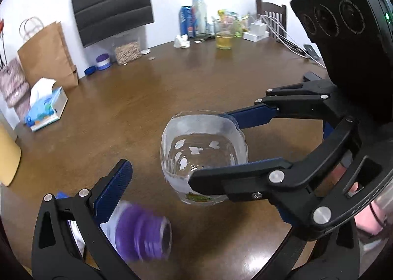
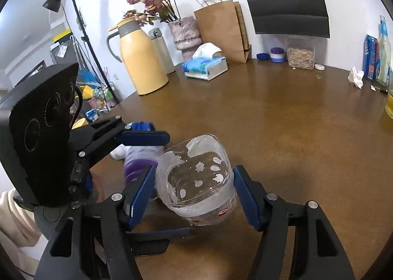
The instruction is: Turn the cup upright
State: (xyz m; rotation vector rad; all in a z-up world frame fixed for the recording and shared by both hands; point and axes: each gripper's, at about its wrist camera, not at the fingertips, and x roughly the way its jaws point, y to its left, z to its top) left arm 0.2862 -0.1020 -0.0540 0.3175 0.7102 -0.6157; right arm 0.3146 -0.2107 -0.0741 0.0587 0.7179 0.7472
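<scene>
Clutter lines the far edge of the table [image 2: 294, 132]: a yellow jug [image 2: 140, 63] at the far left, then a tissue box [image 2: 206, 68] and a paper bag [image 2: 221, 31], and at the far right a glass [image 1: 224, 40] of yellow liquid.

At the near left, the left gripper [image 2: 180, 184] is spread wide. One finger [image 2: 147, 138] sits high and the other reaches low along the table, passing under the right gripper. A purple bottle [image 1: 145, 233] lies on its side between these fingers, close to the left pad [image 1: 115, 189]. It is blurred, so it is not possible to tell whether the pad touches it.

Just right of the bottle, near the middle of the table, is the cup [image 1: 203, 157]. It is clear plastic with white patches. Its mouth faces up and it is somewhat tilted, with its base low, toward the table. Whether the base rests on the wood cannot be told.

The right gripper [image 2: 194, 176] pinches the cup. One blue pad [image 2: 143, 194] presses its left side and the other presses its right side, and the soft wall is squeezed toward a squarish shape.
</scene>
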